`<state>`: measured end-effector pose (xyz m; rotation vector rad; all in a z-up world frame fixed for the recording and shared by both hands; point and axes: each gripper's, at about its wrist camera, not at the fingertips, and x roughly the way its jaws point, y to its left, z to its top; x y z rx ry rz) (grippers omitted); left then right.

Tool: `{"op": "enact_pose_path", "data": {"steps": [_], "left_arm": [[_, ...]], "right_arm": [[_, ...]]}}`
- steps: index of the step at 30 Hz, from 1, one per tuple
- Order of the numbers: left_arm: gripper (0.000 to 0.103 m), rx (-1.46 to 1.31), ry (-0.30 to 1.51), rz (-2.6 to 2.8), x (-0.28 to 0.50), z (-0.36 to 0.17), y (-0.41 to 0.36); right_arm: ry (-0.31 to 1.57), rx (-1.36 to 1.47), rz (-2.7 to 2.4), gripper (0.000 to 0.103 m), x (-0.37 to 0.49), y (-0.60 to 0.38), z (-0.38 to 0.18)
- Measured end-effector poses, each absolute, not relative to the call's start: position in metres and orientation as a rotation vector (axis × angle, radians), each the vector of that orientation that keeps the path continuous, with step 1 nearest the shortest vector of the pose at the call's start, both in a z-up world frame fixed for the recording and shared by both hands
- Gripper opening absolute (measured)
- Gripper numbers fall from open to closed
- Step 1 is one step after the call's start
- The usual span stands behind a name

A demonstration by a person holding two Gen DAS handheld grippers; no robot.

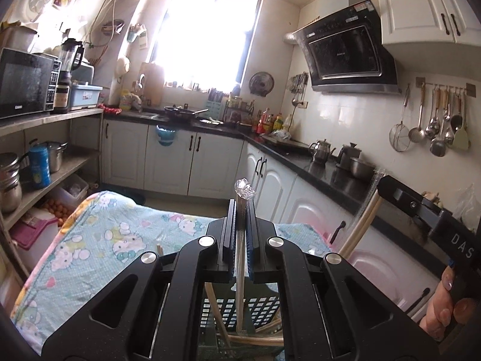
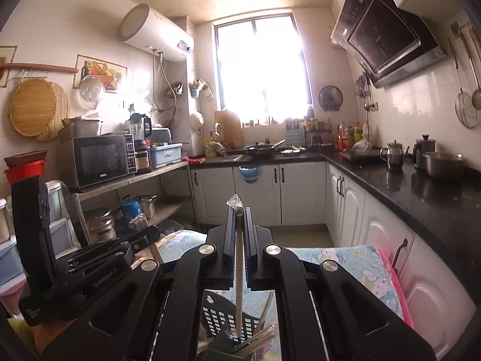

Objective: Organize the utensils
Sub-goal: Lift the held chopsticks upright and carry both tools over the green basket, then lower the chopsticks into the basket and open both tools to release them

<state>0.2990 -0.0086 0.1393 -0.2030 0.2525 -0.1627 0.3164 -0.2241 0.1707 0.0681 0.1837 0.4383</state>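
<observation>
Left wrist view: left tongs clamped together on 1 thin wooden stick, held upright between the pads. Stick's top pokes just past the fingertips, capped with a crinkled clear wrapper. Stick's lower end runs down under the tongs toward a black perforated basket, which sits below and behind the fingertips. More pale sticks lie in or at the basket, angled; exact contact unclear. Basket rests on a desk covered by a light blue cartoon-print cloth, spreading ahead and to the left of the tongs. To the right of the left tongs, the right tongs' body shows, with another stick slanting below it, and a person's hand gripping its handle at lower right. Far ahead: dark kitchen counter with kettles.

Right wrist view: right tongs closed on 1 thin stick, also upright, clear wrapper tip just above the fingertips. Stick's bottom end reaches down to the same black basket below the tongs, where several other sticks lean bundled. Left tongs sit just left, stick in them. Cloth ahead and right.
</observation>
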Motion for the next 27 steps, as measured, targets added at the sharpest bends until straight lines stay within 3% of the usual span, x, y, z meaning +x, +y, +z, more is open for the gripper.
{"op": "enact_pose_path", "data": {"steps": [27], "left_arm": [[0.002, -0.22, 0.39, -0.151, 0.332, 0.089, -0.015]], "right_arm": [[0.31, 0.084, 0.443, 0.006, 0.345, -0.214, 0.106]]}}
